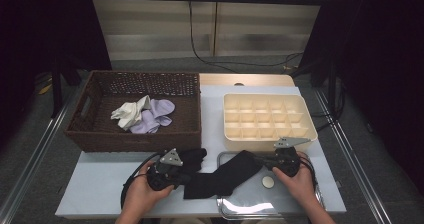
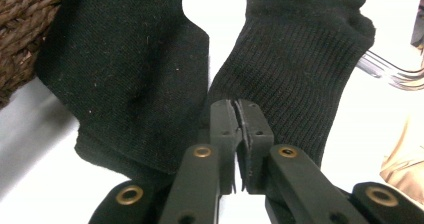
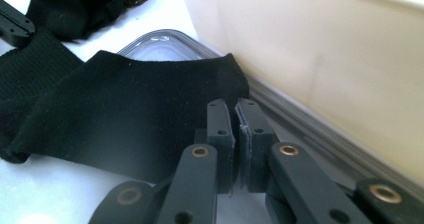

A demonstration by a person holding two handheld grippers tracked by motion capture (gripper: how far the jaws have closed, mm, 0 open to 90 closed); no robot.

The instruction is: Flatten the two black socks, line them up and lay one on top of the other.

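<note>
Here the black sock (image 1: 222, 176) lies stretched left-to-right.

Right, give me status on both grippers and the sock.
Left gripper shut on black sock. Right gripper shut on its other end. Sock lies across tray edge. Nothing blocking.

A desk (image 1: 100, 189) with a pale grey-white top is set on a grey carpeted floor (image 1: 30, 149). Metal rails (image 1: 35, 154) are run along both sides of the desk. The rear wall (image 1: 150, 19) is clad in light horizontal panels, and a black cable (image 1: 200, 54) is hung down it. Dark curtains (image 1: 45, 24) are placed at both sides.
</note>
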